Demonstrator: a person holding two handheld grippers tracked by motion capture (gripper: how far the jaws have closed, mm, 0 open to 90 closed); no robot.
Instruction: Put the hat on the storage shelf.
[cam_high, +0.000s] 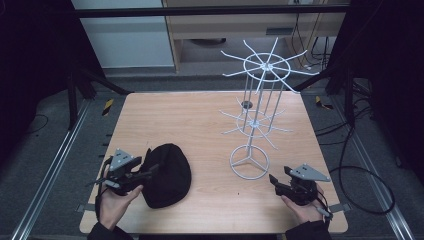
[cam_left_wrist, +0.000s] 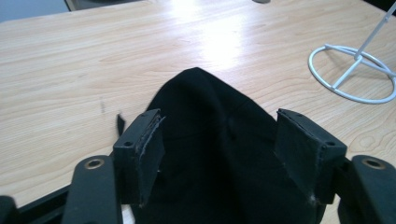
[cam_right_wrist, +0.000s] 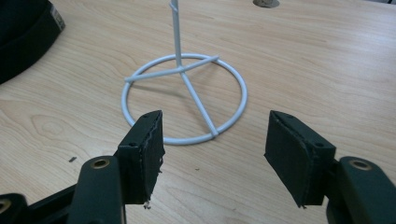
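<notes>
Wood tabletop (cam_high: 200, 120), dark room round it, cables on floor at right.

Black cap (cam_high: 167, 175) lies flat near front-left of table, well apart from white wire rack (cam_high: 257, 117), which stands upright toward right-centre w/ ring base (cam_high: 249, 162) on the wood.

My left gripper (cam_high: 150, 170) is at the cap's left edge. In left gripper view the cap (cam_left_wrist: 219, 154) bulges up between my two pads (cam_left_wrist: 149, 149), but jaws stand wide and pads don't press the fabric, so released, nothing held.

My right gripper (cam_high: 274, 180) sits just front-right of ring base (cam_right_wrist: 184, 100), jaws spread, empty, aimed at the ring.

Step in hand, my read: lining up a grab on the cap, prob. to hang it on a rack arm.

Next: close left pads on a fold of cloth, firm enough that it doesn't slip. Right could steady the base, since a light rack may tip.
</notes>
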